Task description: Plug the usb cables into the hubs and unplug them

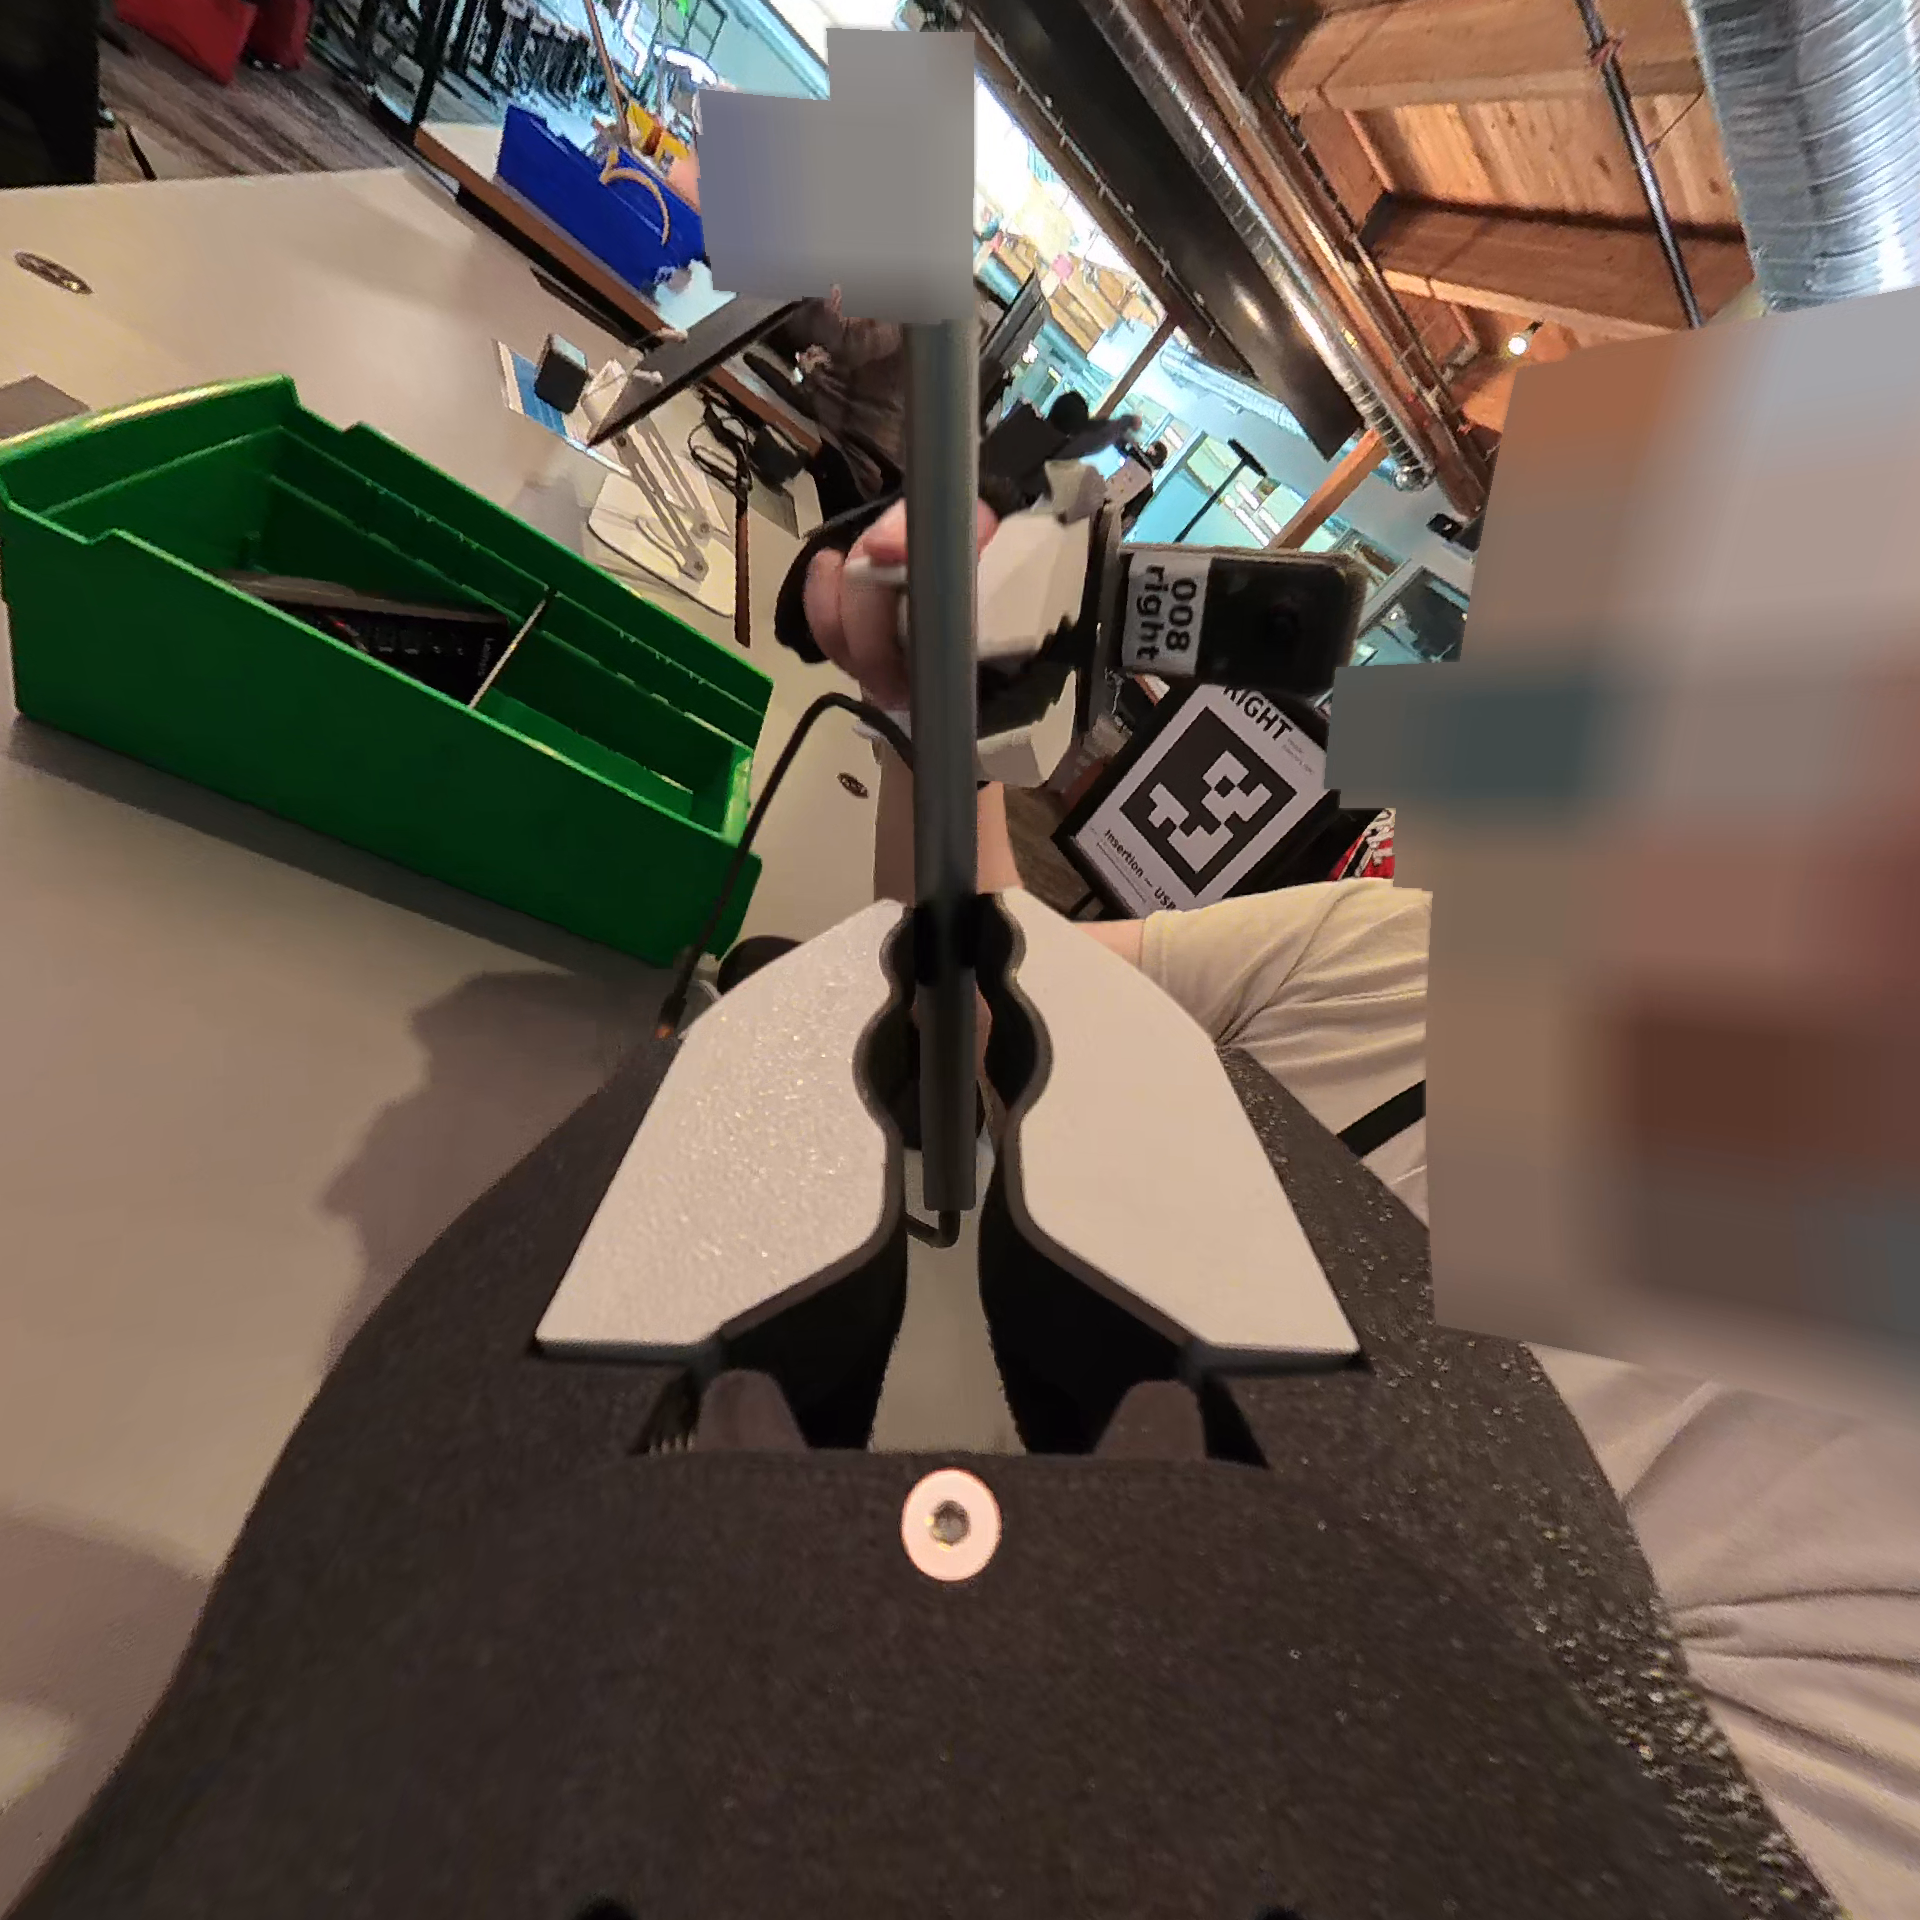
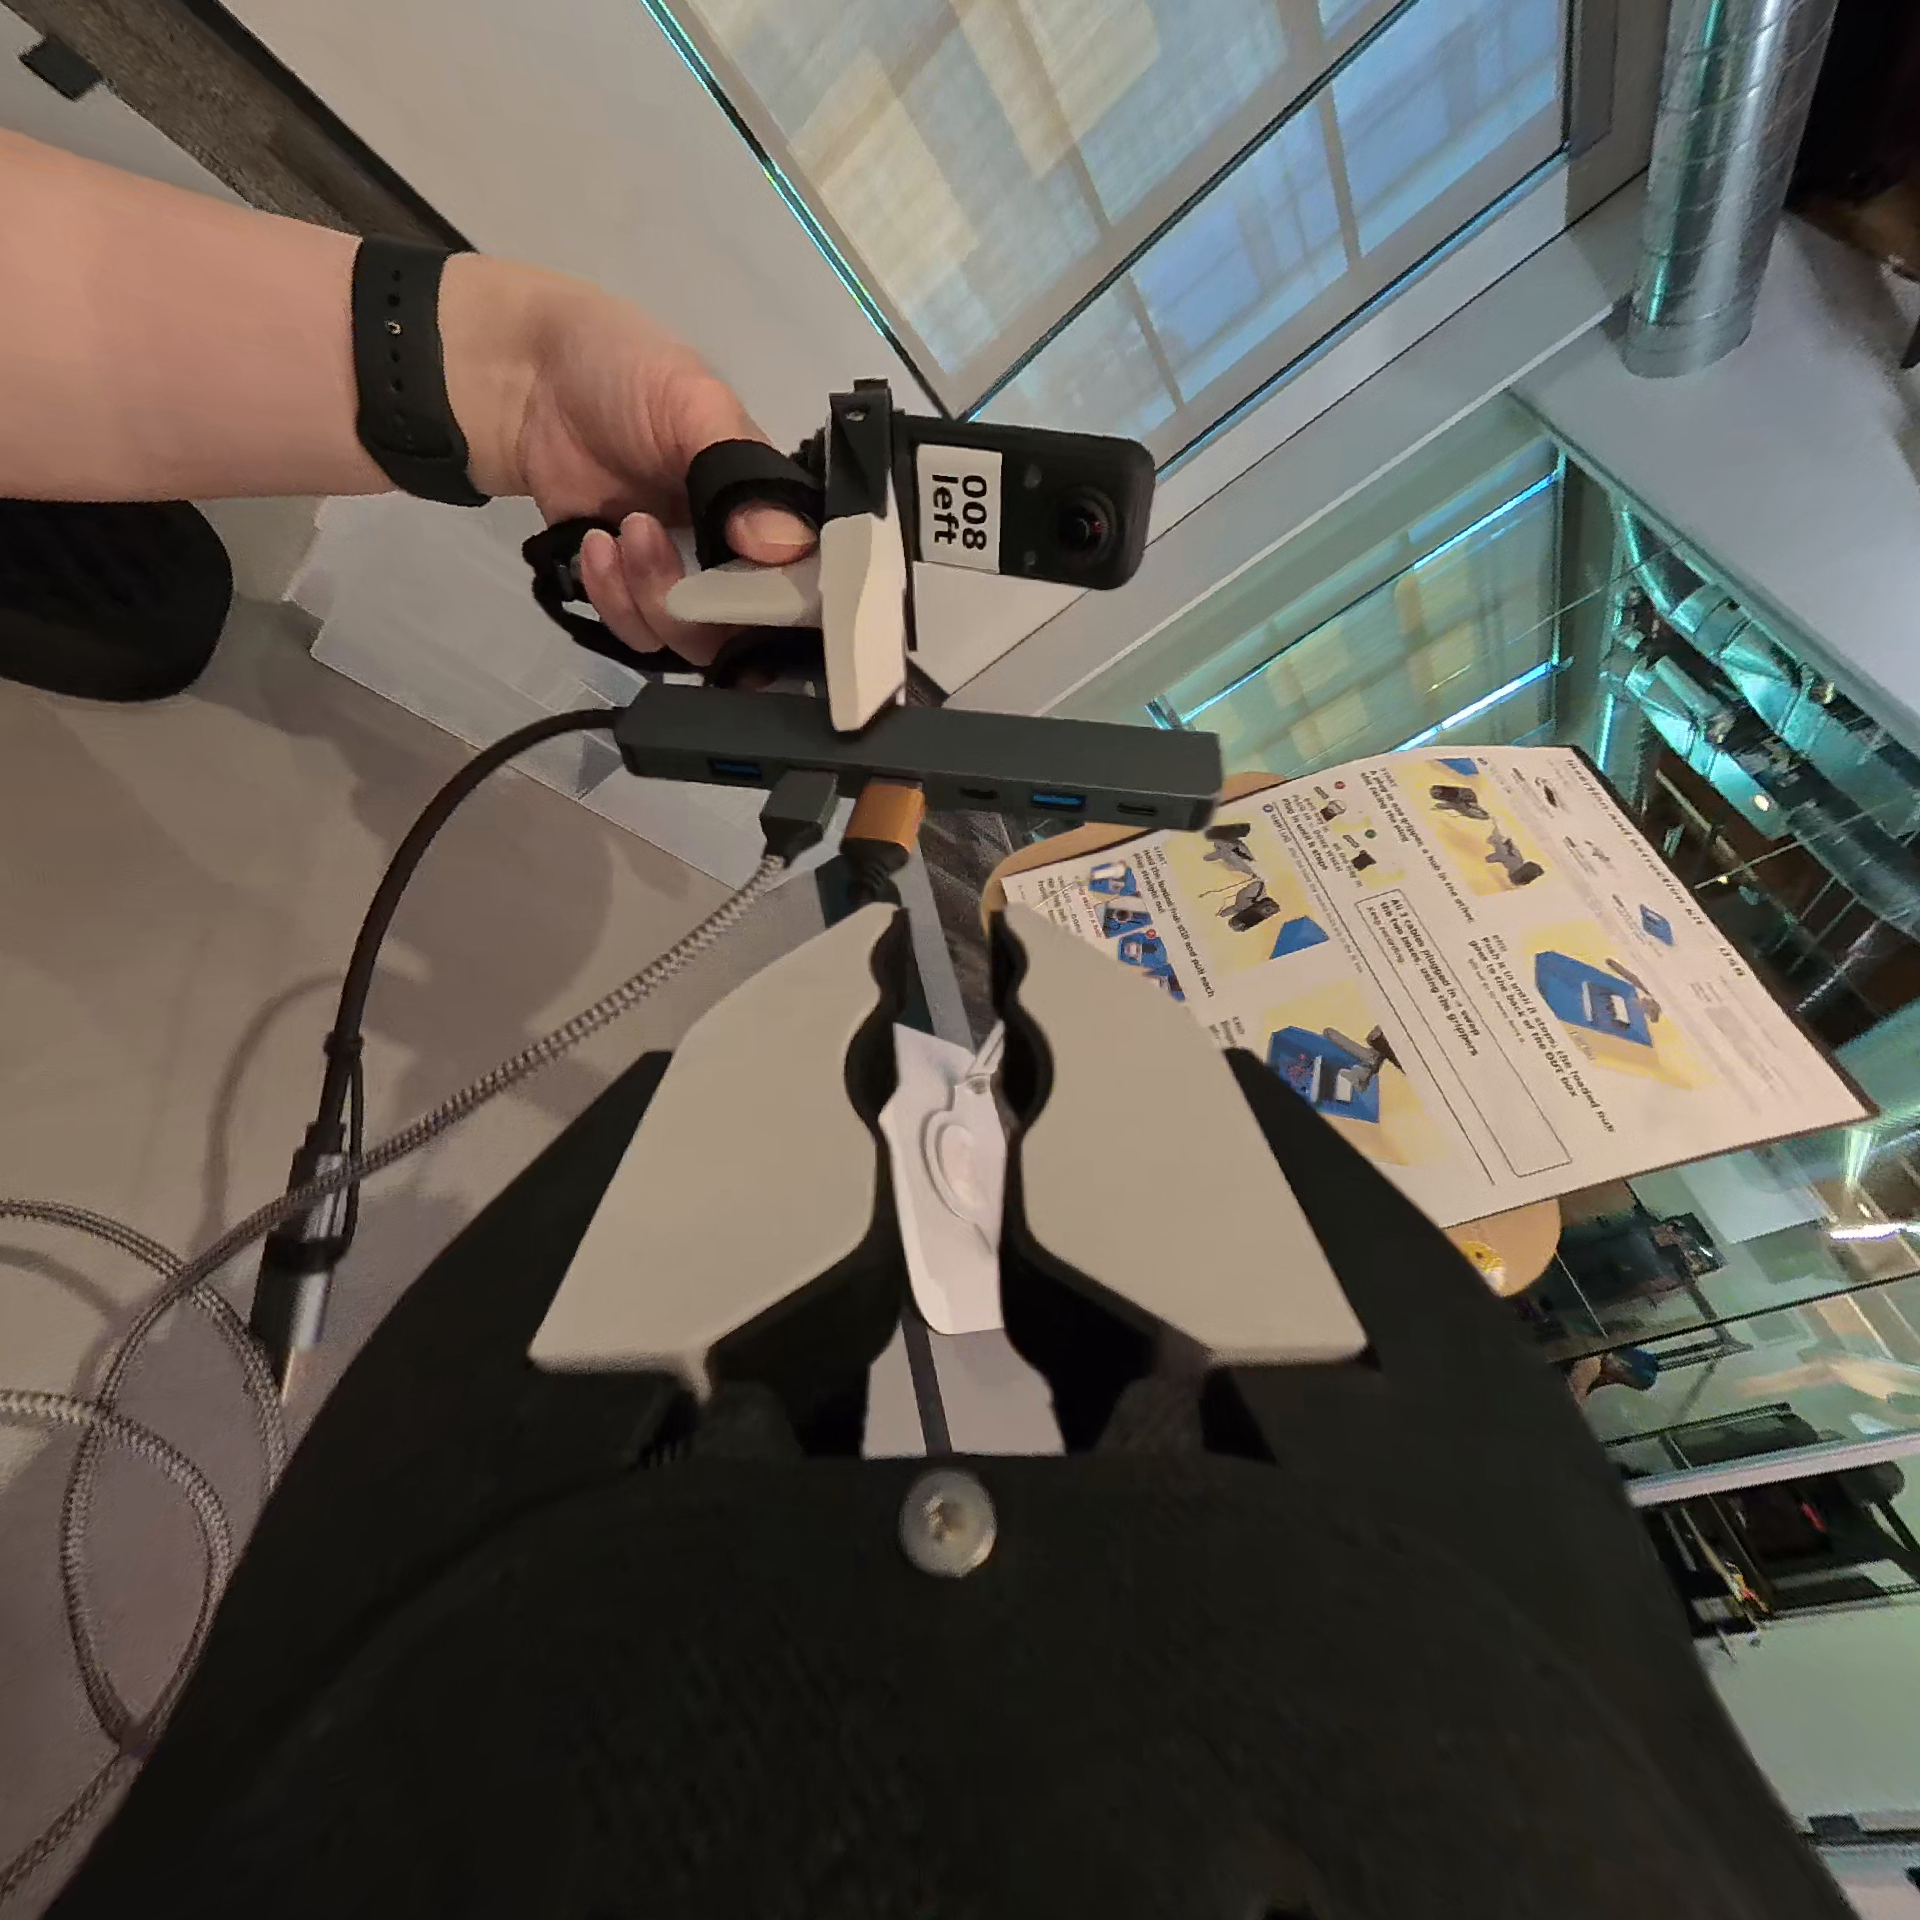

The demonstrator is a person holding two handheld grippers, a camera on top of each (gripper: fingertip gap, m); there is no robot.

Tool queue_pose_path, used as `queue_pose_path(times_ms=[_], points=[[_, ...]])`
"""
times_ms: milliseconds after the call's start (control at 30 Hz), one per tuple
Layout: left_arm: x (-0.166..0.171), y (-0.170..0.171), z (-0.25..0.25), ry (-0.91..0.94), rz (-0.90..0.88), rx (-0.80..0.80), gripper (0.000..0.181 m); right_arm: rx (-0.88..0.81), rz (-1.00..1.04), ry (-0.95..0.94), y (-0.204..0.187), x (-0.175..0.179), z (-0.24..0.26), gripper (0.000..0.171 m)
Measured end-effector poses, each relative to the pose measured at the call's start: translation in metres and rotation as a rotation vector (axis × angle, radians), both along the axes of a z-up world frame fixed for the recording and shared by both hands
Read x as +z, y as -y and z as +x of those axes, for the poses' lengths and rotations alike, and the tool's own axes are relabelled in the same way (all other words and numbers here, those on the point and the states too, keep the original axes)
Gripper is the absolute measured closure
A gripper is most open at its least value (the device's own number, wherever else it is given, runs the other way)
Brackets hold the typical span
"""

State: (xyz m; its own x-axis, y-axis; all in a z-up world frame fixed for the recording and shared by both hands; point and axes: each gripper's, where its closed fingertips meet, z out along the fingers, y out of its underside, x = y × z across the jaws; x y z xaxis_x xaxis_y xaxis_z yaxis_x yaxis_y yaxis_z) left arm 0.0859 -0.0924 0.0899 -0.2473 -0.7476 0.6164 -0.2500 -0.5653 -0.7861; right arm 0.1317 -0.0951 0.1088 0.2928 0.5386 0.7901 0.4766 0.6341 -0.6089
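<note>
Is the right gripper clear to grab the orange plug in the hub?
Probably yes: the right gripper sits open just below the orange plug, nothing between them. The grey plug beside it crowds one finger.

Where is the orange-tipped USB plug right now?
In the right wrist view, the orange plug sits in the dark hub, beside a black plug, just ahead of the right tool; the left tool clamps the hub.

- The right gripper (image 2: 945, 920) has its jaws slightly apart, with a white tag (image 2: 951, 1174) lying between them.
- Just beyond, the left gripper (image 2: 862, 717) pinches a dark hub (image 2: 1091, 750), held level.
- A grey plug (image 2: 798, 808) and an orange plug (image 2: 883, 812) sit in the hub's near side.
- A braided cable (image 2: 540, 1049) trails down to the left.
- An instruction sheet (image 2: 1455, 987) stands on the right.
</note>
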Motion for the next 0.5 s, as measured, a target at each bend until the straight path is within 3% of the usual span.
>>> queue_pose_path(times_ms=[133, 333, 500], points=[[-0.014, 0.005, -0.013, -0.099, 0.045, -0.024, 0.171, 0.007, 0.018, 0.007, 0.001, -0.002, -0.002, 0.132], [-0.046, 0.018, -0.012, -0.285, 0.103, -0.101, 0.171, -0.151, 0.302, 0.202, -0.009, -0.011, -0.009, 0.118], [-0.076, 0.018, -0.007, -0.429, 0.141, -0.135, 0.171, -0.105, 0.155, 0.368, -0.003, -0.049, -0.025, 0.115]])
